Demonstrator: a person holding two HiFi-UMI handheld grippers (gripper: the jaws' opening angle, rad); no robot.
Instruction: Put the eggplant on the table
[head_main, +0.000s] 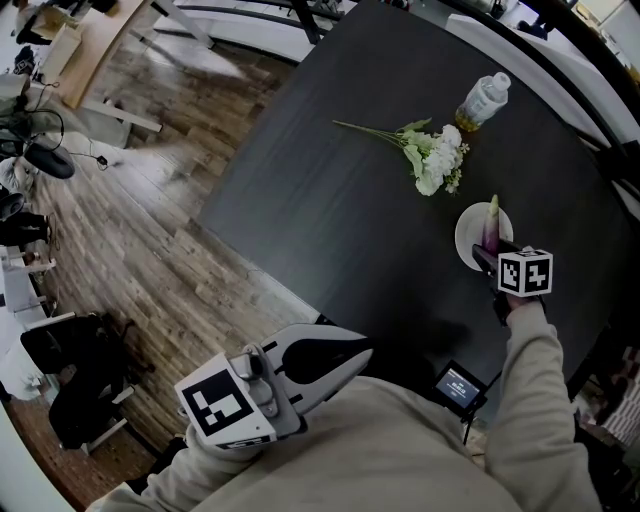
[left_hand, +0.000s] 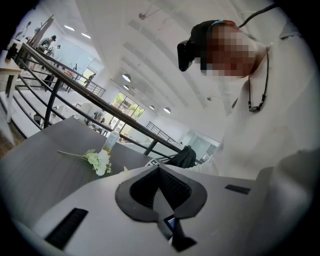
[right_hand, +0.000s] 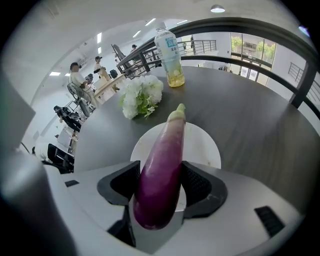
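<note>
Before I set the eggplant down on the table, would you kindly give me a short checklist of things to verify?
1. Right gripper closed on the eggplant, near its thick end: ok.
2. Eggplant lifted free of the white plate: cannot tell; it lies over the plate.
3. Bare table beside the plate for the set-down: ok.
4. Flowers and bottle standing apart from the plate: ok.
5. Left gripper shut, empty, back by the body: ok.
</note>
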